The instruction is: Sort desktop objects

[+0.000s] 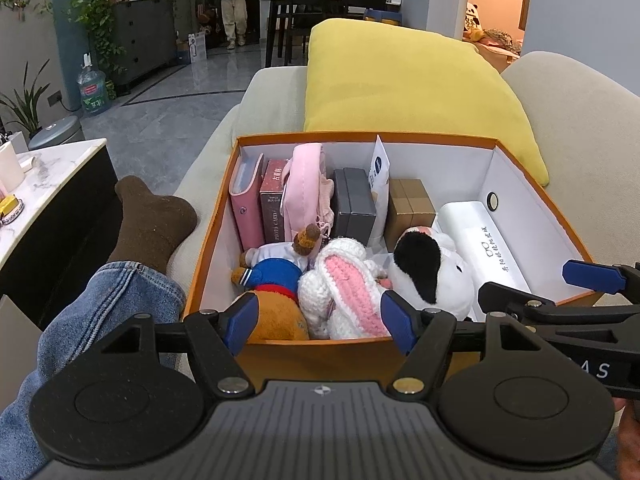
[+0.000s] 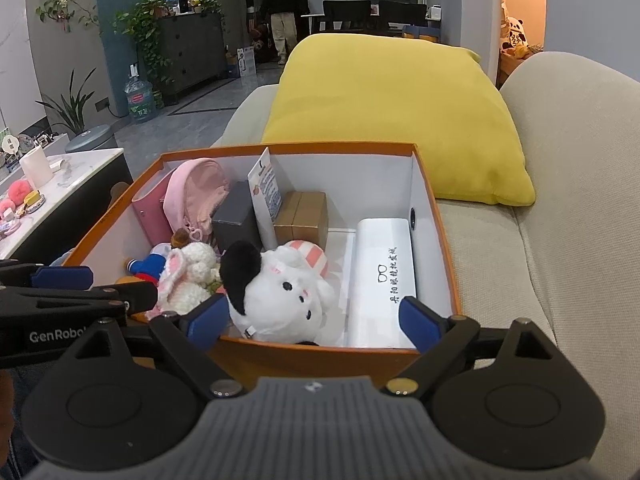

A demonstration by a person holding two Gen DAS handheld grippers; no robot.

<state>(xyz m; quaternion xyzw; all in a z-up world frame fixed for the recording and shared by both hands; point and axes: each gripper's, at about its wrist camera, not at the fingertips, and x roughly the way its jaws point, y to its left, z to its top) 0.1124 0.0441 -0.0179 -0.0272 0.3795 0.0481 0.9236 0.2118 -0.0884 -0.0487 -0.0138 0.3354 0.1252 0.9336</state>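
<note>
white plush dog [image 2: 280, 292]: lies on its side in the near part of the orange box [image 2: 444, 240], black ear toward the left, face turned up toward the right-hand camera.
Long axis of the dog: runs roughly left to right across the box, so it lies across the line the right fingers point along.
Which way it lies from the right gripper [image 2: 316, 320]: just ahead and a little left of centre, below the fingers; the left blue pad [image 2: 208, 318] sits close to the black ear, the right pad [image 2: 418, 322] is over the white case [image 2: 380, 280].
Right fingers: wide apart and still opening, with nothing pressed between them; the dog's body shows in the gap but is not touched.
Left gripper [image 1: 316, 322]: hangs over the near left of the box, fingers apart and holding nothing; the crocheted rabbit [image 1: 344, 284] and the bear in blue [image 1: 272, 280] lie in its gap.
Nearer hand: I judge the right one better placed for the dog, the left for the rabbit.
Neighbours: the rabbit touches the dog's left side; the white case lies along the right wall, long axis pointing away from the camera.
Back row: pink binder [image 1: 250, 200], pink pouch [image 1: 308, 184], grey box [image 1: 354, 204] and brown carton [image 1: 412, 204] stand upright.
Box: rests on a beige sofa [image 2: 560, 220], in front of a yellow cushion [image 2: 392, 120]; the table [image 2: 60, 188] is off to the left.
</note>
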